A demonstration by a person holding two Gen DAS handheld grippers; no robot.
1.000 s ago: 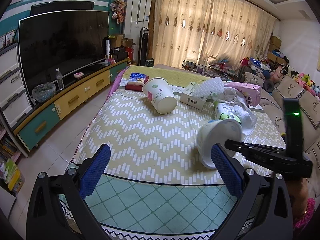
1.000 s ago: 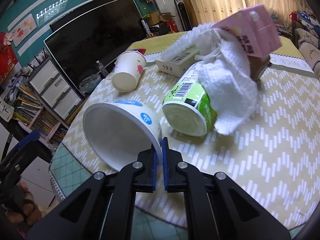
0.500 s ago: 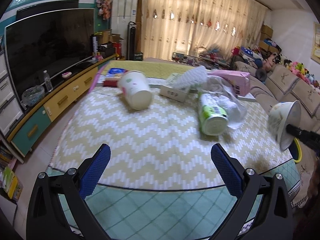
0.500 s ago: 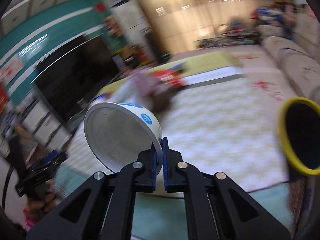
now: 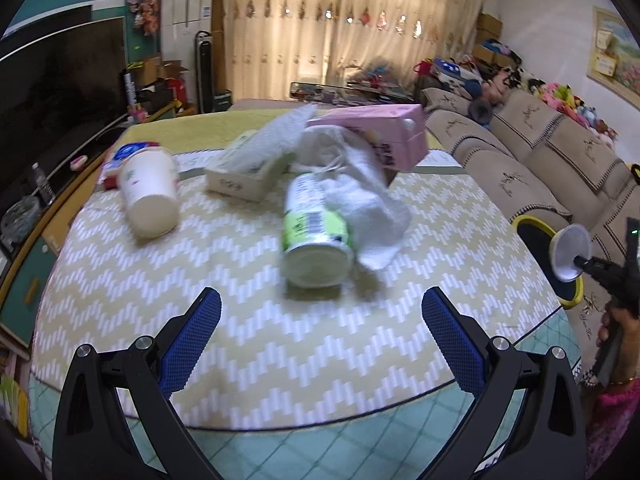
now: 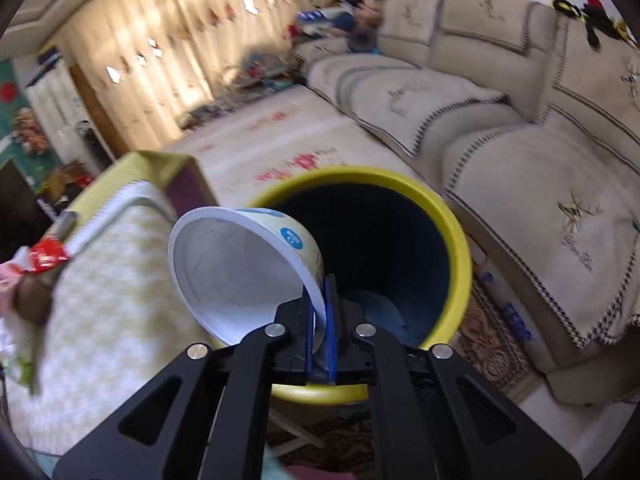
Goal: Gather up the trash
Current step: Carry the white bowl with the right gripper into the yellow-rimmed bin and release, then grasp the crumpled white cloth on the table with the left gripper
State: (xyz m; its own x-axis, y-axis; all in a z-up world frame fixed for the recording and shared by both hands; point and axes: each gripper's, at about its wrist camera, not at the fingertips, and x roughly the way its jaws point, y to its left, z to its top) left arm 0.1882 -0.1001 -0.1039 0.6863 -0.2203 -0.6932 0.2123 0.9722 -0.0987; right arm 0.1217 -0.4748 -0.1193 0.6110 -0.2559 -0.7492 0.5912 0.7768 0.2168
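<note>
A living room is shown, closed off by cream curtains [image 5: 352,32], with a beige sofa [image 6: 520,128] along one side and a dark television [image 5: 52,80] on the other. The middle is filled by a table under a yellow zigzag cloth [image 5: 240,320]. On it are seen a pink carton [image 5: 384,132], a white towel [image 5: 360,196] draped against a green-labelled tub [image 5: 316,240] lying on its side, a flat box [image 5: 240,176] and a tipped paper cup [image 5: 150,192]. Beside the table a yellow-rimmed bin [image 6: 460,248] is stood on the floor.

The left gripper [image 5: 320,320] is held wide apart over the cloth, with nothing between its pads. The right gripper [image 6: 320,320] is clamped on the rim of a white bowl [image 6: 232,272], which is held tilted over the bin's mouth. A second earlier that bowl was gripped at the table, beside the tub; it has since been carried off the cloth to the bin.
</note>
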